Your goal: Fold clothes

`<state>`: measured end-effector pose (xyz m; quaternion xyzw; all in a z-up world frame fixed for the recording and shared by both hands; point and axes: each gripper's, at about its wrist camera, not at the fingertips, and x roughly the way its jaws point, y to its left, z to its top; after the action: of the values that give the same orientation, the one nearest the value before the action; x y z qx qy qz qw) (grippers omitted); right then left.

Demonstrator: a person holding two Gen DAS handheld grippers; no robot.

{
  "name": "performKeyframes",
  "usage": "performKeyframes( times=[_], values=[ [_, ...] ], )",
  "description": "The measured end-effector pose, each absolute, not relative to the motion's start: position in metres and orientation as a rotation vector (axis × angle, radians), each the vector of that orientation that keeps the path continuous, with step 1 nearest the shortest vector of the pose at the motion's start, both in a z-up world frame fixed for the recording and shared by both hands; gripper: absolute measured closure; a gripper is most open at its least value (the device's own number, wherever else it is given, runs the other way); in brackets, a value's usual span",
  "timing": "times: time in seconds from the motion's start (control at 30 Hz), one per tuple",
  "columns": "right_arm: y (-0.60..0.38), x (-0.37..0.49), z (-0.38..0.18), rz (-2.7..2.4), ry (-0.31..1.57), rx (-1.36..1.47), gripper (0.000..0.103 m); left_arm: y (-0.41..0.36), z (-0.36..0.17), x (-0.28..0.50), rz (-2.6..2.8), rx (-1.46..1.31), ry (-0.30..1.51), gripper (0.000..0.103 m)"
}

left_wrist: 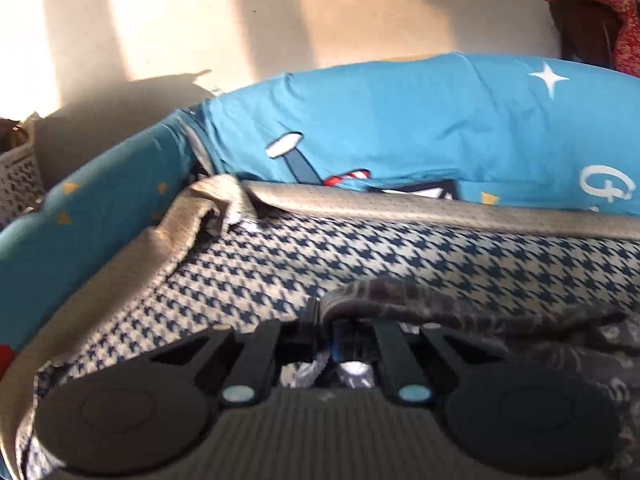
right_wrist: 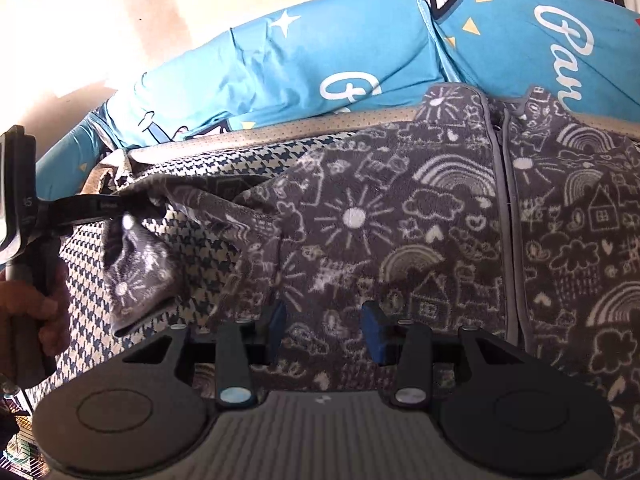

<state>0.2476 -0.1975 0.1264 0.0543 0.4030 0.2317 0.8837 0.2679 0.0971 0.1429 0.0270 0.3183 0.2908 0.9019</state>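
A grey fleece jacket (right_wrist: 400, 216) with white doodle drawings and a zip lies spread on a houndstooth bed cover (right_wrist: 224, 168). My left gripper (left_wrist: 326, 320) is shut on the jacket's sleeve (left_wrist: 400, 300). In the right wrist view it (right_wrist: 116, 204) shows at the left, lifting the sleeve (right_wrist: 136, 264) off the cover. My right gripper (right_wrist: 324, 328) is open, its blue pads (right_wrist: 374, 332) just above the jacket's body near the hem, holding nothing.
A blue patterned pillow (left_wrist: 400, 120) lies along the back of the bed against a cream wall (left_wrist: 200, 12). A beige blanket edge (left_wrist: 360, 200) borders the cover. A white basket (left_wrist: 16, 176) stands at the far left. A red garment (left_wrist: 616, 20) hangs at the right.
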Motion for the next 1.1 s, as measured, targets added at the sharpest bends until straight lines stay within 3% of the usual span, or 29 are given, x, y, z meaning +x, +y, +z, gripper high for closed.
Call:
performKeyframes(
  times=[0.17, 0.37, 0.57, 0.67, 0.73, 0.87, 0.93, 1.1],
  values=[
    [-0.19, 0.24, 0.131, 0.559, 0.794, 0.099, 0.061, 0.109, 0.152, 0.267, 0.646, 0.0, 0.677, 0.096],
    [-0.183, 0.233, 0.131, 0.627, 0.765, 0.06, 0.061, 0.135, 0.148, 0.267, 0.594, -0.183, 0.829, 0.091],
    [-0.176, 0.241, 0.111, 0.606, 0.92, 0.022, 0.059, 0.164, 0.14, 0.253, 0.6, -0.422, 0.906, 0.069],
    [-0.178, 0.24, 0.114, 0.61, 0.906, 0.025, 0.059, 0.165, 0.144, 0.246, 0.597, -0.453, 0.904, 0.056],
    [-0.179, 0.24, 0.119, 0.62, 0.883, 0.034, 0.059, 0.165, 0.147, 0.242, 0.594, -0.47, 0.899, 0.041],
    [-0.182, 0.241, 0.126, 0.627, 0.849, 0.064, 0.059, 0.15, 0.163, 0.236, 0.618, -0.407, 0.851, 0.029],
    [-0.184, 0.242, 0.128, 0.622, 0.832, 0.075, 0.059, 0.143, 0.17, 0.235, 0.626, -0.371, 0.832, 0.018],
    [-0.191, 0.244, 0.137, 0.604, 0.777, 0.104, 0.059, 0.12, 0.179, 0.24, 0.587, -0.313, 0.789, 0.012]
  ],
)
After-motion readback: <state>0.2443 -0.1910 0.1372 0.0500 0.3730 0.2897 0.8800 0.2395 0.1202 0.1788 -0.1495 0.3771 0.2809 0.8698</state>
